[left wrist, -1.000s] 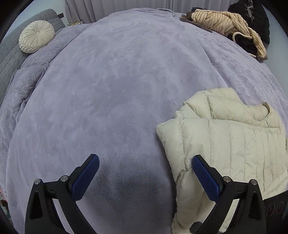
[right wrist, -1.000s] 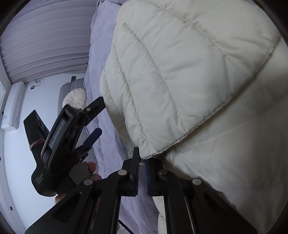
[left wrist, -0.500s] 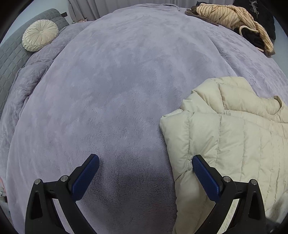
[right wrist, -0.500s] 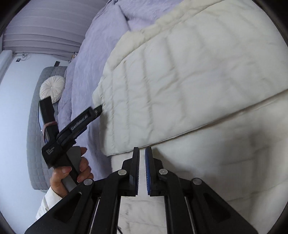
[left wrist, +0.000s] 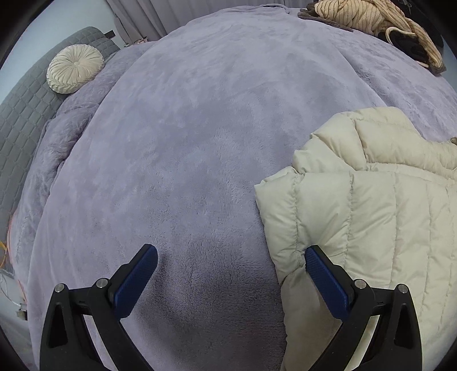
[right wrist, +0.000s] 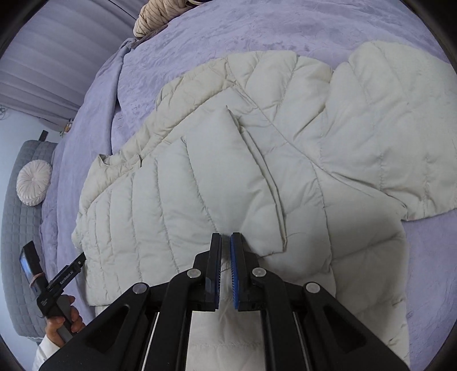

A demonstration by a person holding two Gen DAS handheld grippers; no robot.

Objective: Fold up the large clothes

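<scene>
Lying spread across the lavender blanket (right wrist: 257, 34), the cream puffer jacket (right wrist: 217, 177) fills most of the right wrist view, with one sleeve (right wrist: 400, 120) stretched out ahead and to the right of the right gripper (right wrist: 225, 248). A front panel is folded over the body, its edge running down to just right of the fingertips. The right gripper hangs above the jacket with its jaws nearly together, only a thin slit between the blue pads; a fine thread seems to cross that slit, though the view is too poor to be sure, and no cloth is pinched.

The left gripper (left wrist: 231, 262) stands wide open and holds nothing. Its left finger (left wrist: 137, 279) is over bare blanket, while its right finger (left wrist: 325, 279) overlaps the jacket's near left edge; whether it touches the fabric I cannot tell. In the right wrist view this gripper shows low on the left, gripped by a person's hand (right wrist: 61, 322).

Far ahead of the left fingers, to the left, a round pleated cushion (left wrist: 74, 69) rests against a grey quilted headboard (left wrist: 25, 114). Far ahead to the right lies a striped beige garment (left wrist: 368, 17).
</scene>
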